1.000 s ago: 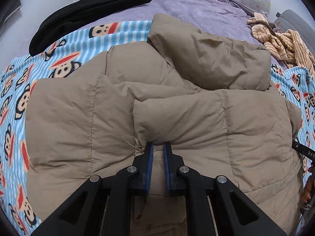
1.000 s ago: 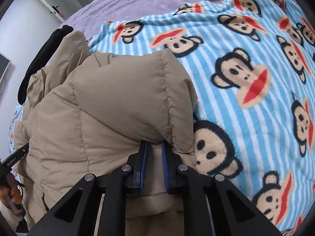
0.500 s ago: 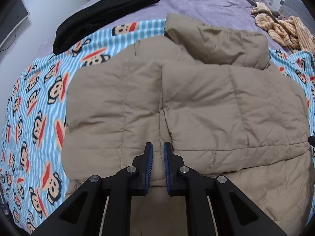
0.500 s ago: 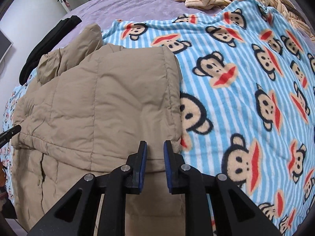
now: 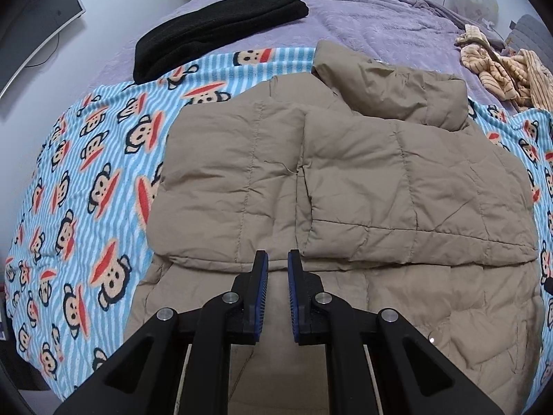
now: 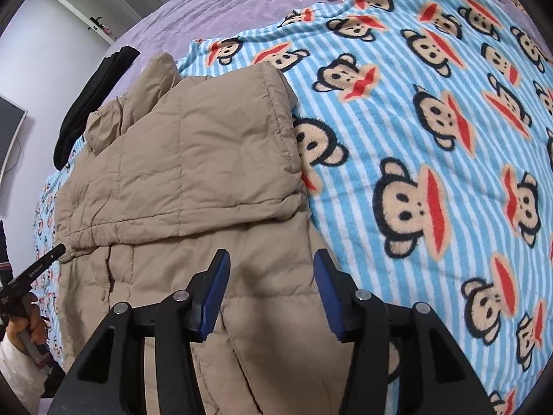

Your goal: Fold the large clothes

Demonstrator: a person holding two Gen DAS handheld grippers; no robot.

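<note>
The tan jacket point(image 5: 363, 186) lay half-folded on the monkey blanket point(image 5: 86, 180). The left gripper point(image 5: 277, 269) hung shut and empty; the right gripper point(image 6: 270, 276), fingers just spreading, held nothing. Best next: pinch the near hem at both corners, fold evenly.

The jacket point(image 5: 363, 186) is matt, quilted, puffy cloth; the blanket point(image 6: 432, 121) beneath it is fuzzy fleece; the black garment point(image 5: 214, 34) looks soft, matt knit.
</note>
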